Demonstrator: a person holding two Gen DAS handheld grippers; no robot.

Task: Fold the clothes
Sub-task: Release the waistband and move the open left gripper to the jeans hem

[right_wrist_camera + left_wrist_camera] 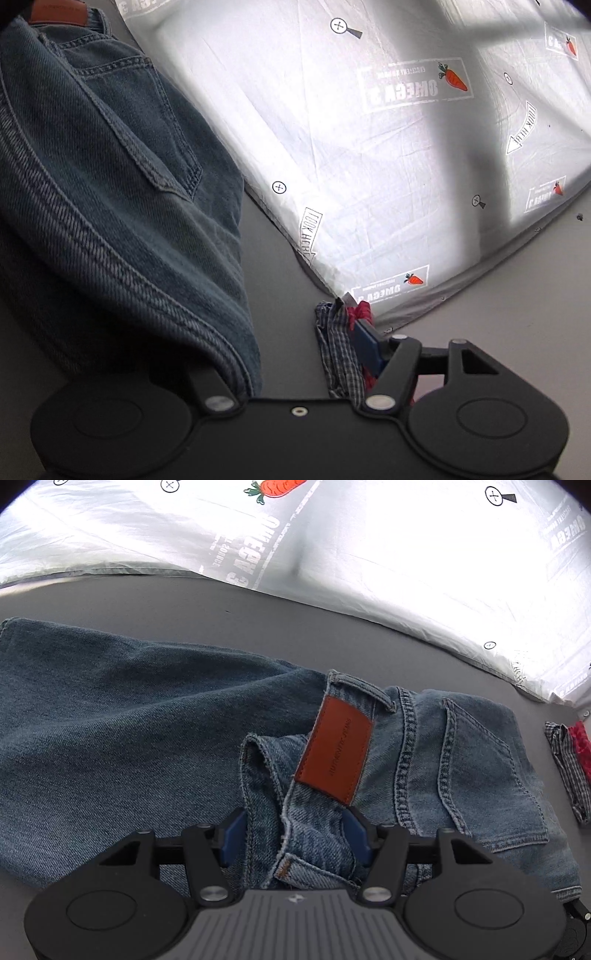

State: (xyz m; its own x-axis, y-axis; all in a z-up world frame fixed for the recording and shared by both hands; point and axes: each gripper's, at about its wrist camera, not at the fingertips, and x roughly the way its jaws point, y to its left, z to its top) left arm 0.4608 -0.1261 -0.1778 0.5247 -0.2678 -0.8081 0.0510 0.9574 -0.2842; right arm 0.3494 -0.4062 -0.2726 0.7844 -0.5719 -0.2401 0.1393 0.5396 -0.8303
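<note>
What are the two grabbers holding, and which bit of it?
The left gripper straddles the jeans at the waistband, near the orange patch; whether it grips is unclear. The right gripper is open, holding nothing.
</note>
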